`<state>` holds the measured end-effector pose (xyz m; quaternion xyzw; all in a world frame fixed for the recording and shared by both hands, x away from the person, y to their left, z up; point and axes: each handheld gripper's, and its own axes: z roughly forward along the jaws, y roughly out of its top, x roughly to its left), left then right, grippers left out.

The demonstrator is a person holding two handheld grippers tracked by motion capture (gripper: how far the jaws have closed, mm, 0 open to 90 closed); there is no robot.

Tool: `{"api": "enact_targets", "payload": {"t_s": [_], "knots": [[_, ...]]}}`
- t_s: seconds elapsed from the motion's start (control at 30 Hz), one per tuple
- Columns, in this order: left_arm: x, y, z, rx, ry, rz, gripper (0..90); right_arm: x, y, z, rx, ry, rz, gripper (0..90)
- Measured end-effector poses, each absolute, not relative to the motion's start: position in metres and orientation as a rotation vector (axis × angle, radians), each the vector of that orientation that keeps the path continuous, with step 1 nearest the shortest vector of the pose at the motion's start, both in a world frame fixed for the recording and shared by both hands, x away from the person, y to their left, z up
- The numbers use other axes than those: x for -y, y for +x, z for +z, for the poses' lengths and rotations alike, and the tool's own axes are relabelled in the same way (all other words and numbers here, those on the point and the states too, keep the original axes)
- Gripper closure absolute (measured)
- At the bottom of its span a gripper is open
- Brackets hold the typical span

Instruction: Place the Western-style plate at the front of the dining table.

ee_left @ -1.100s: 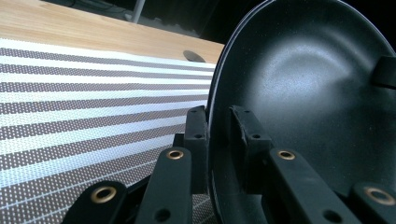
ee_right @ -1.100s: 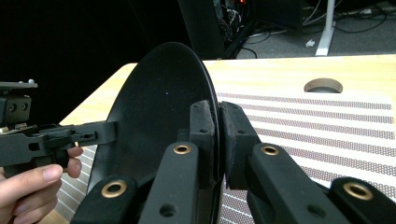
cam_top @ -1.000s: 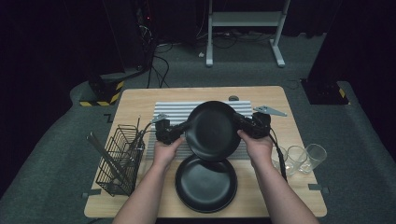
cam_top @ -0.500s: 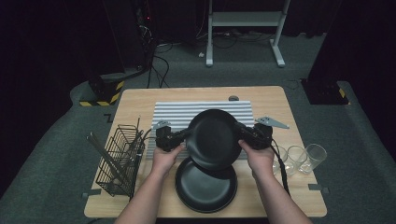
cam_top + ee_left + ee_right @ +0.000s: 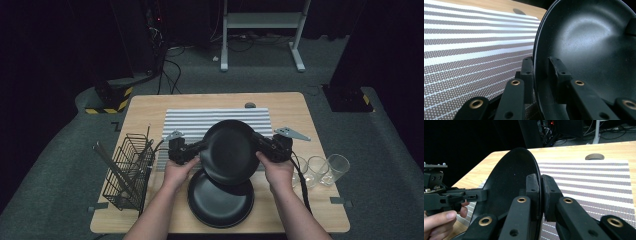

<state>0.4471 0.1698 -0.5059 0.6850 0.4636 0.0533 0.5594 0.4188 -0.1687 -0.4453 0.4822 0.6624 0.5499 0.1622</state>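
Observation:
A black plate hangs above the table, held at both sides. My left gripper is shut on its left rim, and in the left gripper view the plate stands between the jaws of the left gripper. My right gripper is shut on the right rim; the right gripper pinches the plate's edge. A second black plate lies flat on the table below the lifted one. The other gripper grips the far rim in the right gripper view.
A grey striped mat covers the middle of the wooden table. A black wire rack stands at the left. Three clear glasses stand at the right edge. A round hole sits behind the mat.
Both grippers have brought the held plate toward the near side, so it now overlaps the plate lying on the table. It has also tipped flatter.

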Motion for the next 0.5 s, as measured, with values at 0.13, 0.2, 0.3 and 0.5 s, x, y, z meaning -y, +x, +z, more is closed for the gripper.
{"api": "enact_targets", "payload": {"t_s": [0.13, 0.2, 0.3, 0.5], "knots": [[-0.1691, 0.4479, -0.5075, -1.088, 1.616, 0.109, 72.6, 0.1680, 0.4189, -0.4459, -1.892, 1.370, 1.567, 84.7], [-0.1687, 0.4481, -0.5079, -1.086, 1.618, 0.104, 71.9, 0.1678, 0.4186, -0.4461, -1.893, 1.370, 1.568, 84.8], [-0.1679, 0.4481, -0.5091, -1.080, 1.626, 0.095, 70.4, 0.1671, 0.4182, -0.4466, -1.893, 1.371, 1.566, 84.7], [-0.1663, 0.4481, -0.5106, -1.081, 1.633, 0.075, 67.7, 0.1667, 0.4186, -0.4492, -1.892, 1.382, 1.569, 84.7]]}}
